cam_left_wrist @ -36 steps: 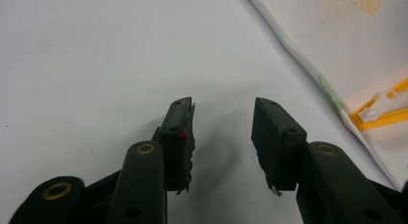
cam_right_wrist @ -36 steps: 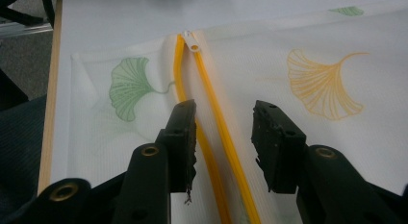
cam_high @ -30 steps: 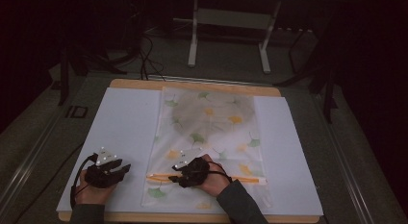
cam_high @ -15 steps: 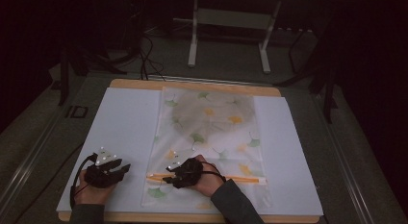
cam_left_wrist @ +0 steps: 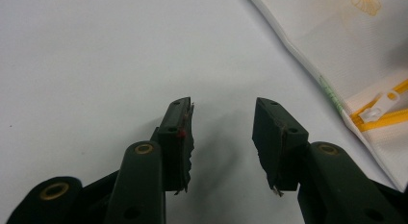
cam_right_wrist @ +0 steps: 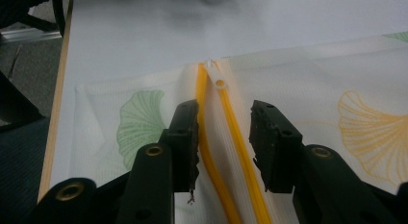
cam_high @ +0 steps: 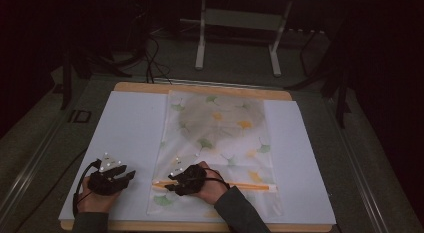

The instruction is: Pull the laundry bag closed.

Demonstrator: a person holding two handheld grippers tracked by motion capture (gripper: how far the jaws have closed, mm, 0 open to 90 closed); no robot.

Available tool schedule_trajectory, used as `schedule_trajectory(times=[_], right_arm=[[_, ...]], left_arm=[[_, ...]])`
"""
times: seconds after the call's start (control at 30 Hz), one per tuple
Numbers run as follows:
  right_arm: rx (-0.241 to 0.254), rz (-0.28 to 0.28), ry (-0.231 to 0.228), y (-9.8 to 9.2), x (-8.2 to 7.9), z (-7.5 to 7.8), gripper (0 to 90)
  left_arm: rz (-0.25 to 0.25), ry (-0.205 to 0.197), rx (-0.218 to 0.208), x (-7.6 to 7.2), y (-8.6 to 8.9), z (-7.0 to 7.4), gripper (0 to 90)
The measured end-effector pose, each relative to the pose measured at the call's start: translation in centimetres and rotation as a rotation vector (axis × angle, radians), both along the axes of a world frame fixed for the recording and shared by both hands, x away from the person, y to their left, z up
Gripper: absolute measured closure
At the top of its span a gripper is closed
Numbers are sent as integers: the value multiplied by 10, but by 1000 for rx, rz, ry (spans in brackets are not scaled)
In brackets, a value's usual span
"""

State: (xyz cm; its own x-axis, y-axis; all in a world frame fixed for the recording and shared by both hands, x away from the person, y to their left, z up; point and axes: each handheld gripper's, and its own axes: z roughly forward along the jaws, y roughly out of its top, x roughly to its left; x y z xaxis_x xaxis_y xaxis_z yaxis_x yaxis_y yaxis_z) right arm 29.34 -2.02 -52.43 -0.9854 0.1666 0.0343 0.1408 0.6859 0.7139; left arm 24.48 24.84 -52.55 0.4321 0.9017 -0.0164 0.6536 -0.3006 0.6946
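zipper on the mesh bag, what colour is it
Orange-yellow zipper with a white pull; clearest in the right gripper view.

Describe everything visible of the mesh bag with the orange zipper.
The mesh bag is a flat, translucent white pouch printed with green and orange ginkgo leaves, lying on the white table cover. Something greyish shows through its far half. An orange zipper crosses its near end, part open, its white pull near the bag's left edge. The right gripper straddles the zipper, its jaws having just been closing, apart from the tapes.
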Motion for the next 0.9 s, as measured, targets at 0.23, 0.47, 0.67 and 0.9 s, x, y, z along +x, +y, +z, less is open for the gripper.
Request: schedule_trajectory(times=[0.23, 0.47, 0.67, 0.9], right_arm=[[12, 8, 8, 9, 2, -1, 631], [12, 26, 3, 19, 3, -1, 656], [5, 25, 13, 28, 5, -4, 709], [-13, 28, 32, 35, 10, -9, 711]], left_arm=[[-2, 0, 2, 0, 0, 0, 582], [-3, 3, 3, 0, 0, 0, 580], [-5, 4, 7, 0, 0, 0, 579], [-5, 3, 6, 0, 0, 0, 578]])
